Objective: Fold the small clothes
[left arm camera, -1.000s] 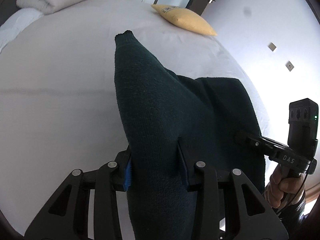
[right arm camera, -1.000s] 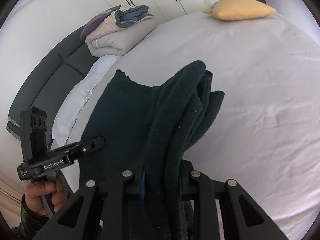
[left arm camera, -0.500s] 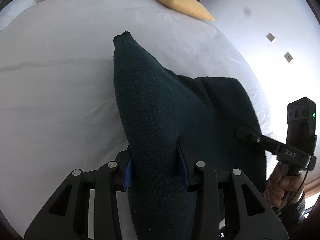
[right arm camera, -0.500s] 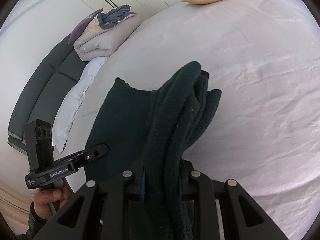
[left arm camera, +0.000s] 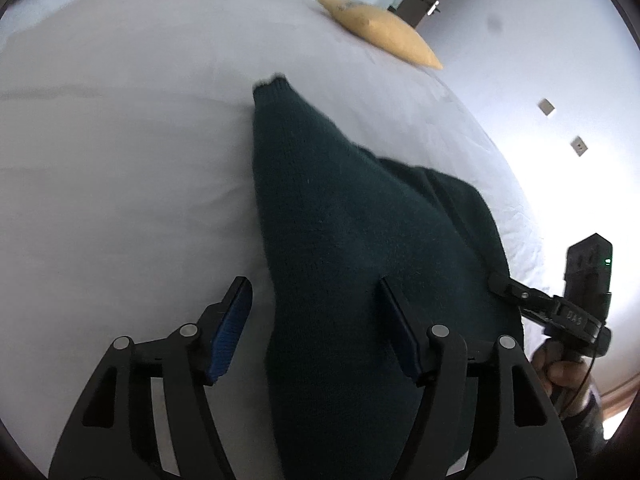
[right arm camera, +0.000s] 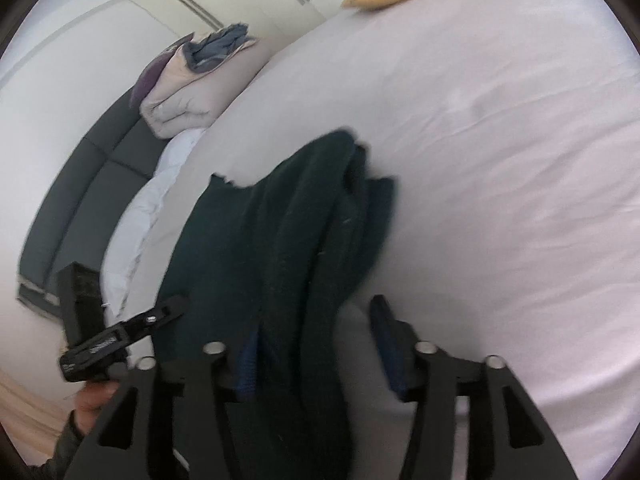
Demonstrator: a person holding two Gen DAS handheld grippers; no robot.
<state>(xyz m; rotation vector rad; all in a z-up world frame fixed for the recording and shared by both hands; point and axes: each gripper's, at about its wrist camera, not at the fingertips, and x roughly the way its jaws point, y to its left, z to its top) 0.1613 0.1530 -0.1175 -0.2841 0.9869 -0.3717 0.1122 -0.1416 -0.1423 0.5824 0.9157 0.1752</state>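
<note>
White bedsheet (left arm camera: 120, 160) fills both views; yellow pillow (left arm camera: 380, 32) at 1 o'clock in the left wrist view, folded duvet (right arm camera: 188, 100) by the dark headboard (right arm camera: 80, 184) at 10 o'clock in the right wrist view.

Dark green sweater (left arm camera: 340, 260) lies on the sheet at centre, one end running out toward 12 o'clock. In the right wrist view it is bunched in thick folds (right arm camera: 312, 240).

Left gripper (left arm camera: 316, 324): jaws have just been opening and stand well apart. Cloth sits between them, with white sheet showing between the left pad and the knit. The cloth lies against the right pad (looks like resting contact only, not a pinch).

Right gripper (right arm camera: 316, 340): jaws have just been opening too. Sweater folds are between them, lying against the left pad; the right pad is clear of the fabric. Frame is blurred, so edge detail is soft.

Risks, as judgement:
- Knit may snag on a pad when a gripper pulls away, dragging the fold open.
- Bulky right-side layers could slump or unroll once free (thick, springy knit).
- The two sides may settle unevenly, leaving a skewed fold.
- Soft mattress gives little backing for pressing the fold flat.
</note>
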